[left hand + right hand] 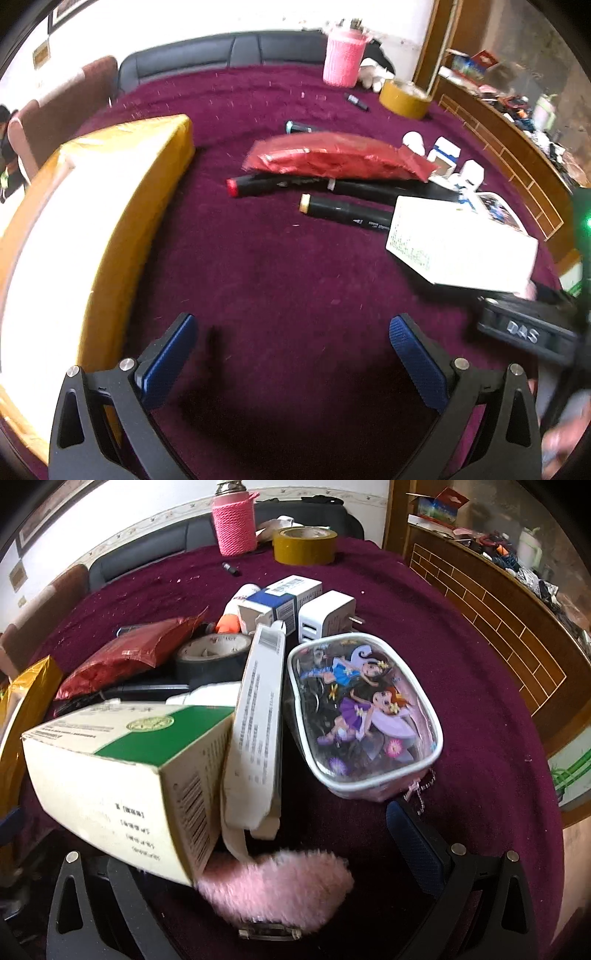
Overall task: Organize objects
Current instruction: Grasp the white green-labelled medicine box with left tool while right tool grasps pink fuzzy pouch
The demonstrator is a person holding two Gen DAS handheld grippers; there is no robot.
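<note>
My left gripper (pixel 295 350) stands open over bare maroon cloth, nothing between its blue pads (pixel 173 354). Ahead lie a red foil packet (pixel 332 157), a red-capped marker (pixel 280 182) and a gold-capped marker (pixel 343 210). My right gripper (pixel 295 819) looks open. Its right finger (pixel 417 834) shows, while the left one is hidden under a green-and-white carton (pixel 129 768) tilted over it. A pink fluffy item (pixel 277 886) lies between the jaws. A narrow white box (pixel 258 720) leans beside a fairy-print pouch (pixel 362 716).
A large yellow-wrapped box (pixel 110 221) fills the left. A dark tape roll (pixel 210 657), white charger (pixel 325 620) and blue-and-white box (pixel 280 598) crowd the middle. A pink knitted flask (pixel 234 524) and yellow tape roll (pixel 304 544) stand at the back. A wooden counter (pixel 498 627) is on the right.
</note>
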